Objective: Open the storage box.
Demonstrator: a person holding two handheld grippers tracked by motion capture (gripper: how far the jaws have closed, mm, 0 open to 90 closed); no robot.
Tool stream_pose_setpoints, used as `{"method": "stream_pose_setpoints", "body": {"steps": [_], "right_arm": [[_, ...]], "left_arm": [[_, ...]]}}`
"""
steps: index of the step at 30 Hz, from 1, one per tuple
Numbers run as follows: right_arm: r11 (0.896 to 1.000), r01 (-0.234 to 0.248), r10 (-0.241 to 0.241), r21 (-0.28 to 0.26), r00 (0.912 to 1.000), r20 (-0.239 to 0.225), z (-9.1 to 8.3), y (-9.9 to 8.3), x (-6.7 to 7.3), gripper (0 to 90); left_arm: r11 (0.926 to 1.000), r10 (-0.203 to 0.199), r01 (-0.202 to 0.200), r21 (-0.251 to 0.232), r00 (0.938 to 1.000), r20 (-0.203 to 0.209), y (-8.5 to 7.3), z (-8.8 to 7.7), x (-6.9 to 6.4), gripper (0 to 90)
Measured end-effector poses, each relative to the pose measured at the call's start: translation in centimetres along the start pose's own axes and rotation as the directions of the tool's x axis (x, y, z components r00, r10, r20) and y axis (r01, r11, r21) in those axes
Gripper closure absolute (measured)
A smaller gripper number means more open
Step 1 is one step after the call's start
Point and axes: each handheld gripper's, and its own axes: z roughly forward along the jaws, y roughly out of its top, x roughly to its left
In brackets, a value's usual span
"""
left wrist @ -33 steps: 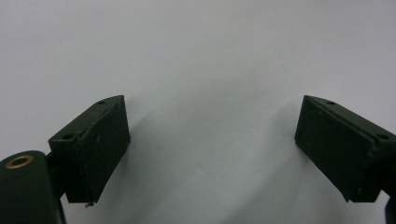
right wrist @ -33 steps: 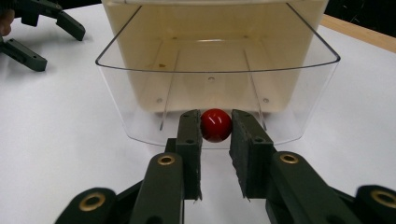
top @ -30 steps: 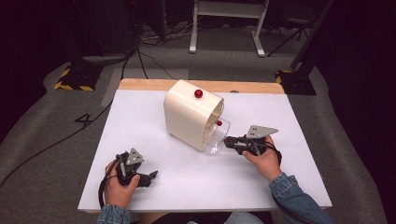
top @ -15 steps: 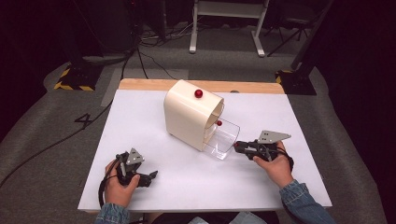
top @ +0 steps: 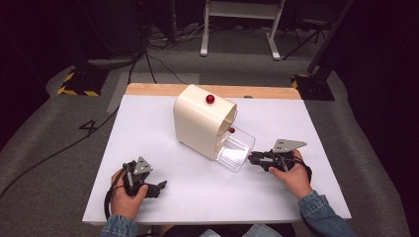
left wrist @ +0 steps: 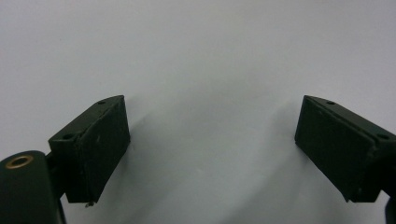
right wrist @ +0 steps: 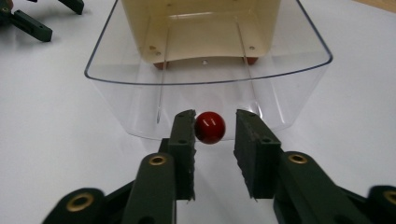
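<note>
A cream box [top: 200, 123] stands mid-table with a red ball [top: 210, 98] on top. A clear plastic drawer [top: 237, 150] sticks out of its lower right side. In the right gripper view the drawer [right wrist: 210, 79] faces me, with a red knob [right wrist: 210, 127] on its front wall. My right gripper [right wrist: 215, 116] has a jaw on each side of the knob. The left jaw touches it and a small gap shows at the right jaw, so this gripper [top: 252, 159] is slightly open. My left gripper [top: 160, 186] rests near the front left, open [left wrist: 212, 140] over bare table.
A second small red knob [top: 231, 130] shows at the box's open side above the drawer. The white tabletop [top: 148, 128] has a wooden strip [top: 267, 92] along its far edge. Dark floor, cables and a stand lie beyond.
My right hand and gripper drew back to the right and slightly toward me, and the clear drawer came a little further out of the box. The left hand stayed put.
</note>
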Motion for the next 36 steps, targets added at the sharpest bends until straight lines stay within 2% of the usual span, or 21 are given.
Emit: {"method": "stream_pose_setpoints", "body": {"steps": [4,6,8,13,17,26,29,36], "right_arm": [[1.000,-0.009,0.009,0.022,0.9999,0.014,-0.6,-0.1,-0.3,59.7],[0.999,-0.022,0.022,0.025,0.9997,0.005,-0.9,-0.1,-0.3,58.7],[0.999,-0.011,0.010,0.032,0.9999,0.005,-1.3,0.1,-0.2,58.7],[1.000,0.007,-0.006,-0.011,0.9996,0.027,-2.6,1.2,0.1,58.6],[0.999,0.017,-0.016,-0.043,0.9996,0.023,-3.1,2.3,0.5,58.5],[0.995,0.042,-0.041,-0.091,0.9990,0.016,-2.9,5.0,1.1,58.5],[0.993,0.048,-0.047,-0.111,0.9988,0.014,-2.7,6.1,0.8,59.1],[0.993,0.040,-0.041,-0.114,0.9991,-0.009,-1.8,7.3,0.3,61.8]], "left_arm": [[1.0000,0.000,0.000,0.000,1.0000,0.000,0.0,0.0,0.0,10.4],[1.0000,0.000,0.000,0.000,1.0000,0.000,0.0,0.0,0.0,10.4],[1.0000,-0.001,0.001,0.000,1.0000,0.001,0.0,0.0,0.0,10.4],[1.0000,-0.001,0.001,0.000,1.0000,0.001,0.0,0.0,0.0,10.4],[1.0000,0.000,0.000,0.000,1.0000,0.000,0.0,0.0,0.0,10.4],[1.0000,0.001,-0.001,0.001,1.0000,0.000,0.0,0.0,0.0,10.4],[1.0000,-0.001,0.001,-0.002,1.0000,0.000,0.0,0.0,0.0,10.4],[1.0000,0.000,0.000,-0.005,1.0000,-0.001,0.0,0.0,0.0,10.4]]}}
